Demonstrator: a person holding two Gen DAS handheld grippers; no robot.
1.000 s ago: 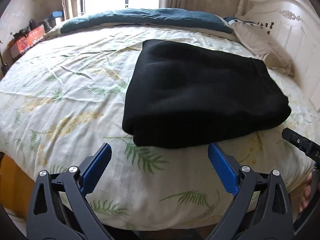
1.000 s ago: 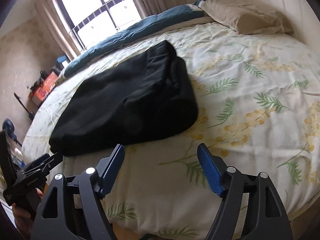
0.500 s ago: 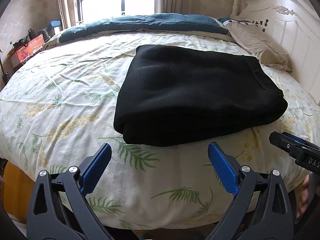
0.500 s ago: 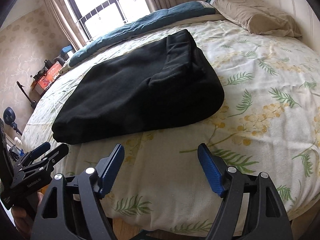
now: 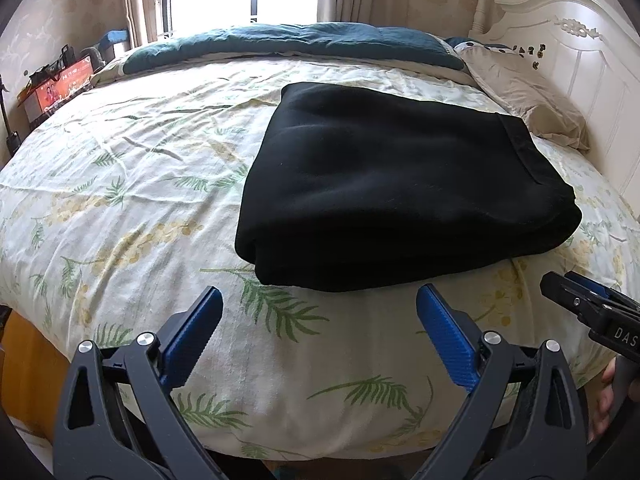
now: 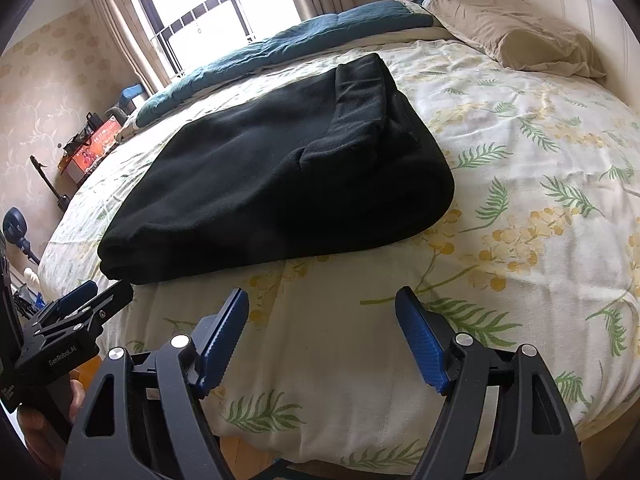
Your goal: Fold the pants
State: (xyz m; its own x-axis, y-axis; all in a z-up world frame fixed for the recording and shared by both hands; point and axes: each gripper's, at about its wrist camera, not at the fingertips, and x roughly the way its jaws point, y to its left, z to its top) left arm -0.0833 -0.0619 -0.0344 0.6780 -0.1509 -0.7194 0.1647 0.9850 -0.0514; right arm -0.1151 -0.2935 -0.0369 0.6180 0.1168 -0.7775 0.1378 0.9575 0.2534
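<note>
Now, pants: the black pants [image 5: 400,196] lie as a thick folded stack on the bed [image 5: 132,184], ahead of both claws and touched by neither.
Change over the last second: in both wrist views the stack sits a little further from the claw tips than a second ago and more of the bed's near edge shows below them; the stack's outline is the same.
Left claw: the left claw [image 5: 320,336] is released, blue pads wide apart with only flowered sheet between them; the pants' near fold lies just beyond its tips.
Right claw: the right claw [image 6: 322,334] is likewise released and empty; the stack lies ahead and to its left, its rounded corner nearest.
Claws to each other: each shows at the edge of the other's view, side by side off the near edge of the bed.
Meaning for the task: my reading is that the folding is finished or nearly so, with both claws backed away.
Doubt: whether one more fold is meant cannot be told.
</note>
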